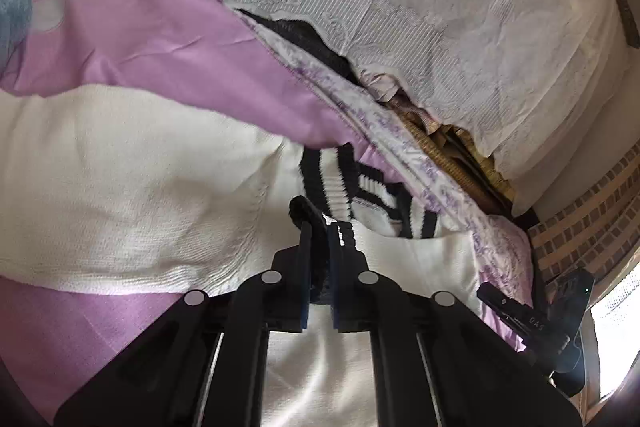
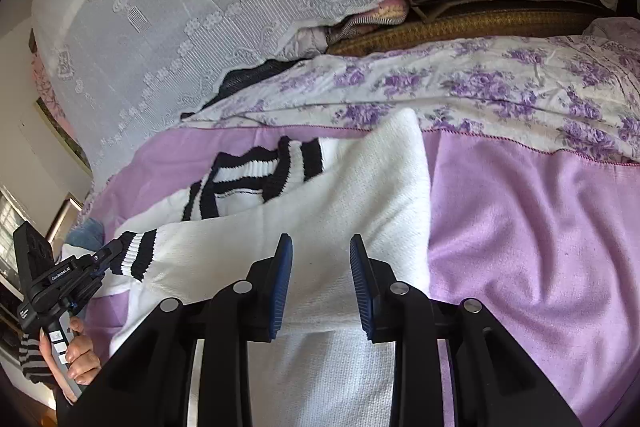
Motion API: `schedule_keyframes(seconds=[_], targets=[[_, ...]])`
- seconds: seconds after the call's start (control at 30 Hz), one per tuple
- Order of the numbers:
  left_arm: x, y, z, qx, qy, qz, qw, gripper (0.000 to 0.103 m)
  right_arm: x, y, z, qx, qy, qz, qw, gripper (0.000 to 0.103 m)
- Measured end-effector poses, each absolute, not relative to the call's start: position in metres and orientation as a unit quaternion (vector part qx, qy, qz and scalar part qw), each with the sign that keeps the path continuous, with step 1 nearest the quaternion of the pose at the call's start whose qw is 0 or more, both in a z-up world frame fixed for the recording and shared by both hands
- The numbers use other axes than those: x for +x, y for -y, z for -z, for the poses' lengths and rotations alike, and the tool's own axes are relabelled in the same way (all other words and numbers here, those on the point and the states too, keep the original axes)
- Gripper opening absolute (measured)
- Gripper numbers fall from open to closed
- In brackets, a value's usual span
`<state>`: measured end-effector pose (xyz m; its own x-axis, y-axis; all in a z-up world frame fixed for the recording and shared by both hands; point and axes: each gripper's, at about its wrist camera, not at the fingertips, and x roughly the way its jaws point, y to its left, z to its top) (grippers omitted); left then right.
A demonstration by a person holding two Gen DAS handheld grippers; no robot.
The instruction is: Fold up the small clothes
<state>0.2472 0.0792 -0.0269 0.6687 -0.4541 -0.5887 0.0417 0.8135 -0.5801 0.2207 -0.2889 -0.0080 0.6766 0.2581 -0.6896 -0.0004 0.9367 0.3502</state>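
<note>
A pink bedspread (image 2: pixel 520 227) fills the lower right of my right-wrist view, under a white lace cover (image 2: pixel 200 7) at upper left. On it lies the white knit sweater (image 2: pixel 340 195), its striped collar (image 2: pixel 260 171) left of centre. One sleeve runs across the body towards the frame's lower left, where my left gripper (image 2: pixel 106 253) is clamped on the black-and-white cuff (image 2: pixel 136 255) (the nearer hand, I judge). My right gripper (image 2: pixel 320 259) hovers over the body, jaws apart, gripping nothing. In the left-wrist view, the left gripper (image 1: pixel 320 227) pinches dark knit.
</note>
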Motion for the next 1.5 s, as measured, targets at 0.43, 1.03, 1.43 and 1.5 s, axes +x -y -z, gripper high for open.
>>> schedule_keyframes(seconds=[0.43, 1.03, 1.43, 1.5], targets=[[0.230, -0.069, -0.001, -0.240, -0.350, 0.157, 0.892, 0.007, 0.227, 0.292, 0.004, 0.157, -0.386, -0.058, 0.907, 0.019], [0.254, -0.045, 0.046, -0.248, -0.423, 0.187, 0.851, 0.016, 0.246, 0.318, 0.027, 0.191, -0.396, -0.044, 0.897, 0.015], [0.231, -0.040, 0.032, -0.194, -0.412, 0.173, 0.874, 0.051, 0.200, 0.296, 0.022, 0.148, -0.384, -0.028, 0.911, 0.028], [0.221, -0.053, 0.024, -0.205, -0.401, 0.162, 0.878, 0.051, 0.189, 0.290, 0.020, 0.141, -0.383, -0.035, 0.912, 0.036]])
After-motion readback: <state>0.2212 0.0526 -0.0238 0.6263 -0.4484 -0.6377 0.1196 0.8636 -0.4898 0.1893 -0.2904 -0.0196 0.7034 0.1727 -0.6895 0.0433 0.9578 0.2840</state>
